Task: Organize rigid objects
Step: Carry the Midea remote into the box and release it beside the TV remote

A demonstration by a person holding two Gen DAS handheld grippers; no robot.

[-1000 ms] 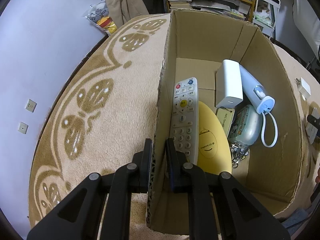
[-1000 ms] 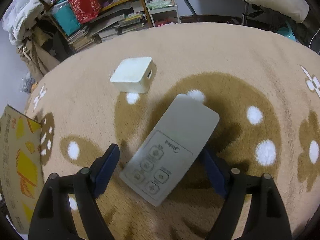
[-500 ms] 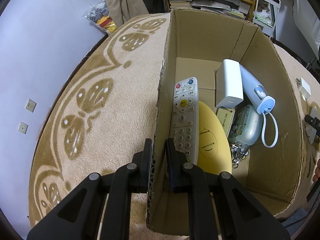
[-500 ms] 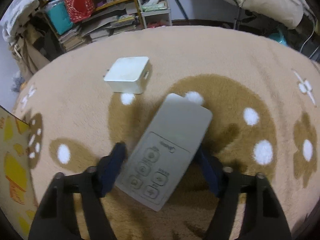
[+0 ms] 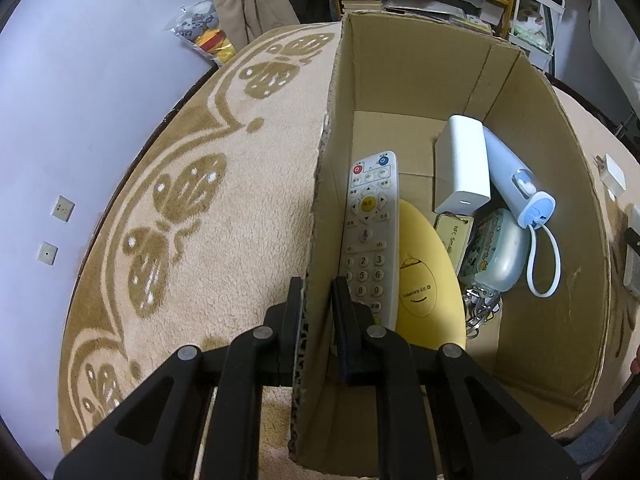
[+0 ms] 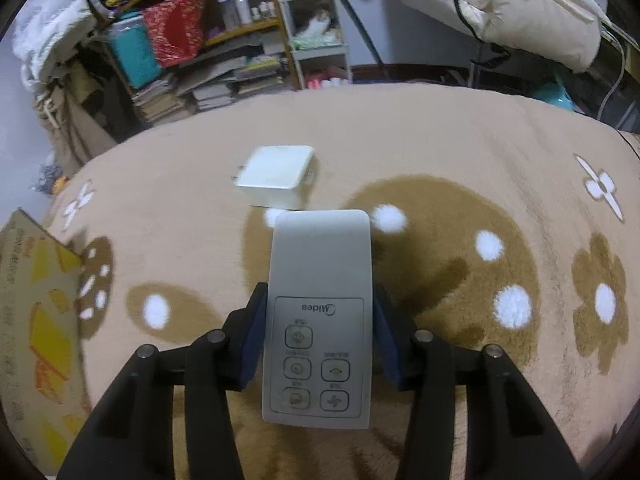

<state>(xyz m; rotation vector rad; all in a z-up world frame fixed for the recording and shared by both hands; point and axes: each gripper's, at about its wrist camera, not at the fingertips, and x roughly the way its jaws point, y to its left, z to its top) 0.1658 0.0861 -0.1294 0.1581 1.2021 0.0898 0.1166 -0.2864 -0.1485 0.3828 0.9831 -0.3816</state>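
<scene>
**— What have your tongs got right now?**

My right gripper is clamped on the white Midea remote, its blue pads pressing the two long edges at the button end. The far end sticks out forward over the rug. My left gripper is pinched on the near wall of the cardboard box, one finger outside, one inside, steadying it.

**— And the rest of the things?**

The box already holds a TV remote leaning along the wall I'm gripping, a yellow oval piece, a white power bank, a pale blue tube with a loop, a small case and keys. A white charger block lies on the rug just beyond the remote's tip.

**— How do you do this step well?**

I judge the grip sits behind the remote's middle, so the front may droop. I'd keep it level, carry it across to the box at my left, and lower it into the bare floor at the back before letting go. The left hand shouldn't slacken, or the light box may slide.
</scene>
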